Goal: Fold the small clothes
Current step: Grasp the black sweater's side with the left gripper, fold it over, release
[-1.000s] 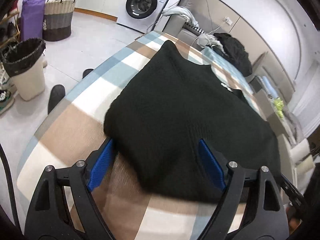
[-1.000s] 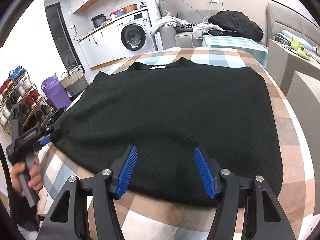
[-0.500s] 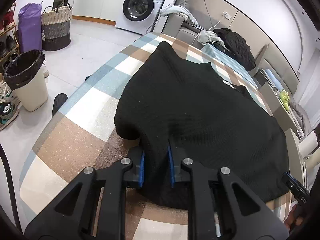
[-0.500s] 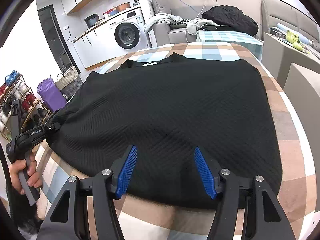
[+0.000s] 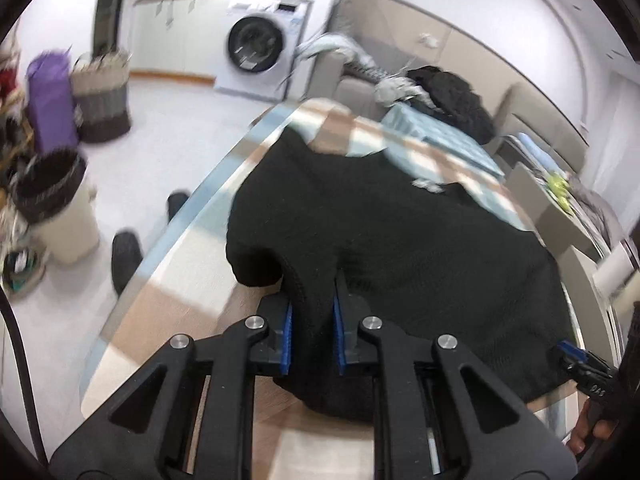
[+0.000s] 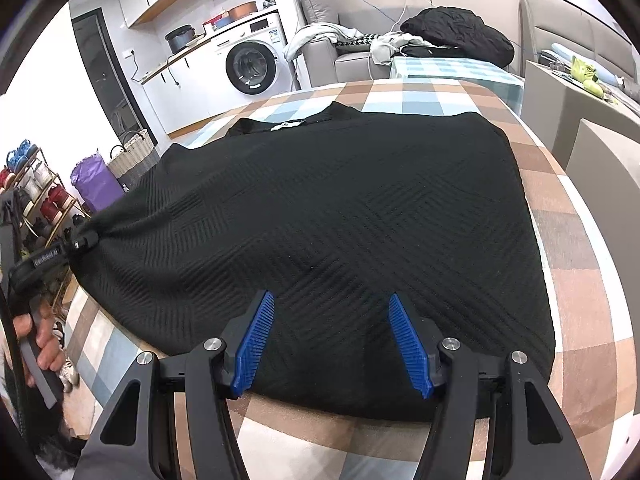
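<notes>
- Left wrist view: the left gripper (image 5: pixel 312 330) has its blue pads (image 5: pixel 286 340) clamped on a bunched edge of the black knit garment (image 5: pixel 400 256); its jaws have just been closing, with the fabric between them.
- The pinched cloth rises in a ridge straight ahead of the pads, and a rolled fold bulges just left of them; the rest of the garment spreads ahead and to the right. A small white label (image 5: pixel 428 186) shows far ahead near the neckline.
- Under it lies a checked tablecloth (image 5: pixel 168 312) in tan, white and pale blue. Left of the tool, on the floor, stand a bin (image 5: pixel 56 208), a woven basket (image 5: pixel 102 100) and a purple bag (image 5: pixel 52 100); a washing machine (image 5: pixel 260 60) is far ahead. The picture is blurred.
- Right wrist view: the right gripper (image 6: pixel 332 344) stands with its jaws apart, blue pads over the garment's near hem, pressing on nothing.
- The garment (image 6: pixel 340 220) lies flat ahead with a woven diagonal pattern, collar at the far side. Its far-left corner is pulled taut into the other gripper (image 6: pixel 80 242), held by a hand (image 6: pixel 38 340).
- Beyond the table sit a sofa (image 6: pixel 352 60) with heaped clothes and the washing machine (image 6: pixel 252 66).
</notes>
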{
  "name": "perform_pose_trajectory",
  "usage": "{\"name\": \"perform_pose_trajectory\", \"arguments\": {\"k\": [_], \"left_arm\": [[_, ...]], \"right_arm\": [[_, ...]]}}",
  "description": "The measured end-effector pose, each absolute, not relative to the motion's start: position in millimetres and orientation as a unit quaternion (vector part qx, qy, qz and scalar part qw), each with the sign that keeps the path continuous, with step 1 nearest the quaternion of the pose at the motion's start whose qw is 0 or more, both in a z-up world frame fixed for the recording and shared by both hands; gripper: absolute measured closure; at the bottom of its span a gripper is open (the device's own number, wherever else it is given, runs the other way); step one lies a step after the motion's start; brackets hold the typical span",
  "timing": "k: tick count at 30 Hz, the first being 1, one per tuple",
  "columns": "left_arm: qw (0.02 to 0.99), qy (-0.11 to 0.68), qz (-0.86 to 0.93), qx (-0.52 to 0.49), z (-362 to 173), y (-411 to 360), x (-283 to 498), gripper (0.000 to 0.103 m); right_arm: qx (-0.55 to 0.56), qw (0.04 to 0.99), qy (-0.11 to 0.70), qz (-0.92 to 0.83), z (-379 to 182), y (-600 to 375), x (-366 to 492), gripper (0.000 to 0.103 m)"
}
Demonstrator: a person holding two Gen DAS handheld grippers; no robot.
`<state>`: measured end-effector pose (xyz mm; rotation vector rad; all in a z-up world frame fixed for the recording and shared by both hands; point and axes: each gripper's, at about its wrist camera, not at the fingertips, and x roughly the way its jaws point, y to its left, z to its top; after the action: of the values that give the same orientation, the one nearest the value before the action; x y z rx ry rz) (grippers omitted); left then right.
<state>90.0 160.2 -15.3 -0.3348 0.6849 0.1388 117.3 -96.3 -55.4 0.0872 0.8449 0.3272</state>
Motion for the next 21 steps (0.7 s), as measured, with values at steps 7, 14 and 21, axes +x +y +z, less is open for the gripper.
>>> {"name": "perform_pose_trajectory", "arguments": {"k": [7, 14, 21], "left_arm": [[0.955, 0.282, -0.049, -0.077, 39.5, 74.0, 120.0, 0.091], [0.931, 0.314, -0.187, -0.026, 30.2, -31.9, 129.2, 0.090], [0.879, 0.396, -0.260, -0.052, -14.0, -53.3, 106.2, 0.067]], "right_arm": [[0.054, 0.899, 0.406, 0.153, -55.4, -104.6, 113.3, 0.041], [0.069, 0.902, 0.406, 0.129, -53.7, -121.1, 111.2, 0.041], [0.103, 0.901, 0.405, 0.114, -49.3, -142.9, 107.5, 0.041]]}}
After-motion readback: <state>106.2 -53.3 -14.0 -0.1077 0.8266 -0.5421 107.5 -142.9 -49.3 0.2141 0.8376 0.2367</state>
